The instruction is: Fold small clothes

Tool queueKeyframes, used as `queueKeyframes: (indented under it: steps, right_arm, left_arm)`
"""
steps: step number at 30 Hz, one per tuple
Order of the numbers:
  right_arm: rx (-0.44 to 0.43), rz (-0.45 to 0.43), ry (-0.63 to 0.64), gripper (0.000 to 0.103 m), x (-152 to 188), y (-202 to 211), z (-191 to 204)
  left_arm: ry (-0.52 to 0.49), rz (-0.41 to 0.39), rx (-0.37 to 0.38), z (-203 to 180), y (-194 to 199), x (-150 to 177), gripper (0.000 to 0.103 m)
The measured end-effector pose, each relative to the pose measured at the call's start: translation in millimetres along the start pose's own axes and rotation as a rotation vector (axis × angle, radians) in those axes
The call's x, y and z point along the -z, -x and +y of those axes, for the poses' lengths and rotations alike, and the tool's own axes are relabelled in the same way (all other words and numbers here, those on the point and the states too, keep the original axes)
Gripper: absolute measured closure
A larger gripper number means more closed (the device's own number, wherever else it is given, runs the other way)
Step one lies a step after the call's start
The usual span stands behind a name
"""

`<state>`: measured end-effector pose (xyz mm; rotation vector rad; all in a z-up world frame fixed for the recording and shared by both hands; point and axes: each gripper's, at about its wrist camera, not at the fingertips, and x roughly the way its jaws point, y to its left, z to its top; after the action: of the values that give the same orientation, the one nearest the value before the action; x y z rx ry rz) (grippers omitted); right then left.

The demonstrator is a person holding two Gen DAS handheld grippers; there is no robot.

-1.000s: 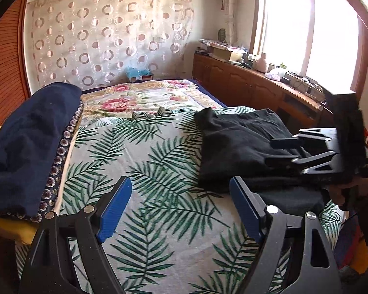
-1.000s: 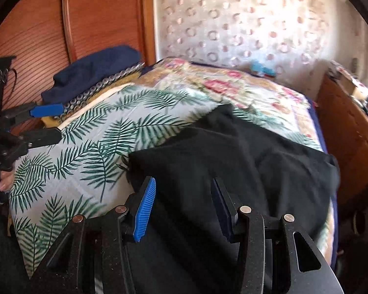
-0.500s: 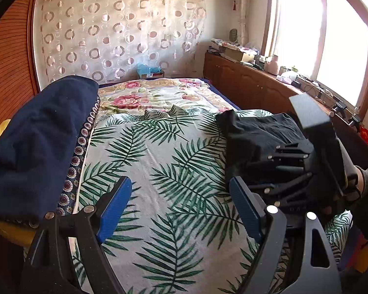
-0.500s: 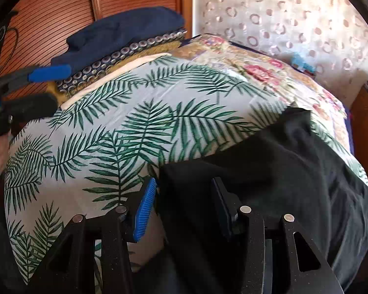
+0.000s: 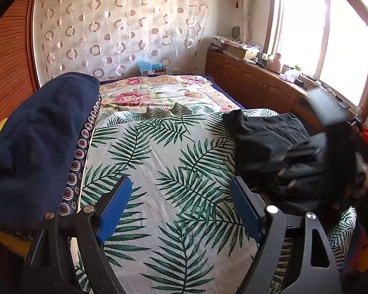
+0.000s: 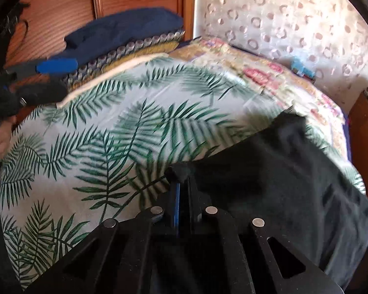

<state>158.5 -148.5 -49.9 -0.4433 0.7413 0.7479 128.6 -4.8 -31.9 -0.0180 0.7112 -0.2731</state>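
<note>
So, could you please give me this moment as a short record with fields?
surface: bed with palm-leaf sheet
garment: black garment, lying on the sheet's right side
right gripper: right gripper, shut on a corner of the black garment
left gripper: left gripper, open, nothing between its pads, over bare sheet
stack: dark blue folded cloth on top of a pile at the left edge
fold: not yet made

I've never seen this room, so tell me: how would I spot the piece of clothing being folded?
Start at the bed with the palm-leaf sheet. On its window side lies the black garment, one corner pinched in the right gripper. Unlike the navy blanket stacked by the wooden wall, it is plain black and lies flat on the sheet.
</note>
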Motion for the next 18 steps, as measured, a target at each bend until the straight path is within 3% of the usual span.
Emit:
queueKeyframes:
  steps: [3, 6, 13, 18]
  right_arm:
    - [0.023, -0.088, -0.045, 0.098, -7.5, 33.6, -19.0]
    - [0.119, -0.149, -0.062, 0.098, -14.0, 67.6, -48.1]
    - [0.320, -0.133, -0.160, 0.098, -5.1, 104.5, -136.9]
    - [0.431, -0.098, -0.206, 0.098, 7.9, 103.1, -169.8]
  left_arm:
    - [-0.009, 0.015, 0.004, -2.8, -6.0, -2.0, 0.020]
    - [-0.031, 0.019, 0.016, -9.7, -10.5, -5.2, 0.020]
    - [-0.067, 0.025, 0.049, -30.1, -18.3, -12.8, 0.020]
    - [-0.083, 0.047, 0.063, -44.9, -25.4, -10.3, 0.020]
